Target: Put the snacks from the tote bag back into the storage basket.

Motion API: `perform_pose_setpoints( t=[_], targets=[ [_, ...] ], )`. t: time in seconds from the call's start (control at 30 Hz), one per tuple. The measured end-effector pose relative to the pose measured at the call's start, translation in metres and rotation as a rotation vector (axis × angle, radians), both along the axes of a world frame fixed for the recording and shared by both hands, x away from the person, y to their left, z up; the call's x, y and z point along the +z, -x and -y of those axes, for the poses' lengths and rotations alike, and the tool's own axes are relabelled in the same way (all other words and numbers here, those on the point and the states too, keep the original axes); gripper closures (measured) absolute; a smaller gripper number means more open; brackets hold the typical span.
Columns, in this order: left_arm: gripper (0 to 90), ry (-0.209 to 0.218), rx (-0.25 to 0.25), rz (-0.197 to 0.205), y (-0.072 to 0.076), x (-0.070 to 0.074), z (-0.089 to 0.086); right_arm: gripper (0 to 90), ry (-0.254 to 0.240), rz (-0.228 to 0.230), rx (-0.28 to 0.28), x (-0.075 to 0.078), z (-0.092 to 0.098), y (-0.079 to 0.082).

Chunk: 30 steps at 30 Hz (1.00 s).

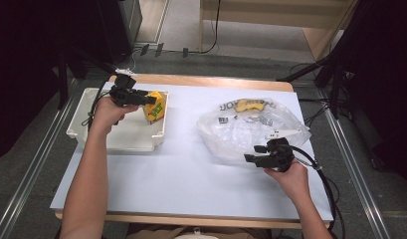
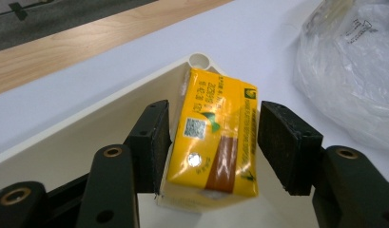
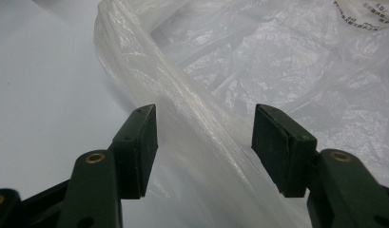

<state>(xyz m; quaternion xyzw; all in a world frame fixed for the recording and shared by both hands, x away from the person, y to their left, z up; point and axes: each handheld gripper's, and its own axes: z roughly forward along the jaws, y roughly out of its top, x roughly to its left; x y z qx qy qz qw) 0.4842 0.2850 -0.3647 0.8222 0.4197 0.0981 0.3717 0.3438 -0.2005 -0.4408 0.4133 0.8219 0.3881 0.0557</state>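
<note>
White table bears a tray (image 1: 91, 130) holding a yellow carton (image 1: 155, 106)

Even overhead light, white tabletop (image 1: 181, 164) bright, soft faint shadows. Surroundings beyond the table edges go near-black. Glare speckles on the plastic bag (image 3: 287, 61). Both gripper views: jaw bases at the bottom slightly soft. High view low-res, grainy.

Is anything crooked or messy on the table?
Yes. The yellow packet leans tilted in a corner of the white bin instead of lying flat, between the left gripper's open jaws. The plastic bag lies crumpled, another yellow packet inside.
</note>
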Motion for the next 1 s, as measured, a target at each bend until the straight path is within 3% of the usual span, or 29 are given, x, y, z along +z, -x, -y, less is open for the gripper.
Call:
perform_pose_setpoints(
  t=[0.2,0.47,0.67,0.87,1.0],
  targets=[
    [45.2,-0.024,0.019,0.003,0.017,0.009,-0.009,42.5,-0.001,0.004,0.008,0.001,0.000,-0.002],
    [51.7,0.006,0.024,0.024,0.035,0.018,-0.017,42.5,0.001,0.010,0.015,0.001,-0.002,-0.005],
    [81.5,0.089,0.032,-0.005,0.043,0.009,-0.020,42.6,0.000,0.008,0.014,0.002,-0.003,-0.005],
    [89.2,0.102,-0.011,-0.044,0.041,-0.004,-0.013,42.5,0.004,0.009,0.016,0.002,-0.003,-0.005],
    [89.9,0.063,-0.029,-0.065,0.037,-0.016,-0.004,42.7,0.008,0.010,0.017,0.001,-0.003,-0.005]
  ],
)
